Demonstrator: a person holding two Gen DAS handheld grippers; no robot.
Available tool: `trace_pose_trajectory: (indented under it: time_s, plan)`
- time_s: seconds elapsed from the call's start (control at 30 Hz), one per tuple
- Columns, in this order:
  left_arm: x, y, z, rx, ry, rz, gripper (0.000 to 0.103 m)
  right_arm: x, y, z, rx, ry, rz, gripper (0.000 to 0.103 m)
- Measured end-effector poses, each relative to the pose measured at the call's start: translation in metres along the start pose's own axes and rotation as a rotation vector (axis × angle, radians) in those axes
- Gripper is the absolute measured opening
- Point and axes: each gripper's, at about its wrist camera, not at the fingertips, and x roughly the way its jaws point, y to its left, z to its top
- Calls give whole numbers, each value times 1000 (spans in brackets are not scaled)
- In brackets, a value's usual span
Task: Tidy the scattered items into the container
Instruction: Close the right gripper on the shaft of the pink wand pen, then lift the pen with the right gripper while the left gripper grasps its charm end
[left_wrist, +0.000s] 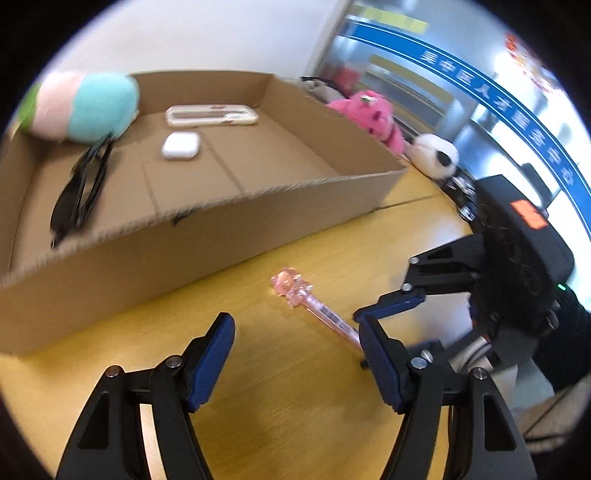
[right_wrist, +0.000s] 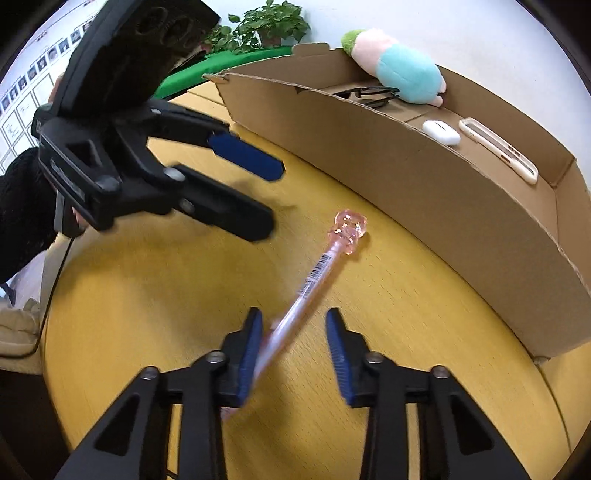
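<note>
A: Cardboard is seen first: the cardboard box (right_wrist: 424, 192), long and open-topped, is set on the yellow wooden table (right_wrist: 184, 314). What is already lodged in it?

B: A pastel plush toy (right_wrist: 397, 66) is propped at the far wall, black glasses (right_wrist: 369, 94) are laid beside it, then a cream phone case (right_wrist: 498, 149) and a white earbud case (right_wrist: 441, 132). A pink plush (left_wrist: 369, 114) and a panda plush (left_wrist: 437, 155) are seen beyond the box's end, outside it.

A: And what is left to be tidied?

B: A pink pen (right_wrist: 317, 273) with a moulded figure on its cap is left on the table, just in front of the box's near wall. It is judged light, stiff and smooth, so it may be rolled or slid out of a loose pinch. The barrel near its middle is the place to be gripped; the knobbly cap is better avoided.

A: How are the tongs held?

B: The left gripper (left_wrist: 297, 358) is spread with nothing between its jaws. The right gripper (right_wrist: 293, 354) is set around the pen's lower barrel, one pad against it, the other apart, so no firm pinch is shown yet.

A: What obstructs the way?

B: Only the near wall, which must be cleared; the left gripper is close beside.
</note>
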Motion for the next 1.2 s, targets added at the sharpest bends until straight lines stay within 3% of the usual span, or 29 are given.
trace_pose_trajectory:
  time_s: [0.03,0.13,0.3,0.6,0.7,0.77,0.83,0.97,1.03,1.1,1.13,1.2]
  plan:
    - [-3,-2,3,27,1,-2,69,0,-1,0,7,1,-8,19]
    - [-6,-7,8,70,10,5,69,0,6,0,-19,13,1,17]
    - [-4,-11,7,134,54,13,69,-1,40,-8,-170,17,64,11]
    - [8,-43,-31,431,268,-130,69,-6,54,-15,-367,54,138,11]
    - [15,-48,-42,483,310,-97,69,-6,54,-16,-397,58,145,11]
    - [19,-46,-46,510,310,-30,63,-7,55,-17,-417,62,152,11]
    - [21,-43,-45,506,311,-12,52,-8,57,-18,-438,65,155,11]
    - [24,-38,-46,516,309,9,30,-8,52,-17,-443,80,158,15]
    - [24,-37,-46,524,313,14,30,-7,47,-16,-437,96,155,15]
    - [25,-36,-45,531,316,15,29,-6,40,-13,-426,116,140,26]
    - [26,-35,-46,529,317,13,29,-7,39,-13,-420,126,129,36]
    - [26,-33,-47,522,315,16,29,-9,34,-15,-413,150,120,39]
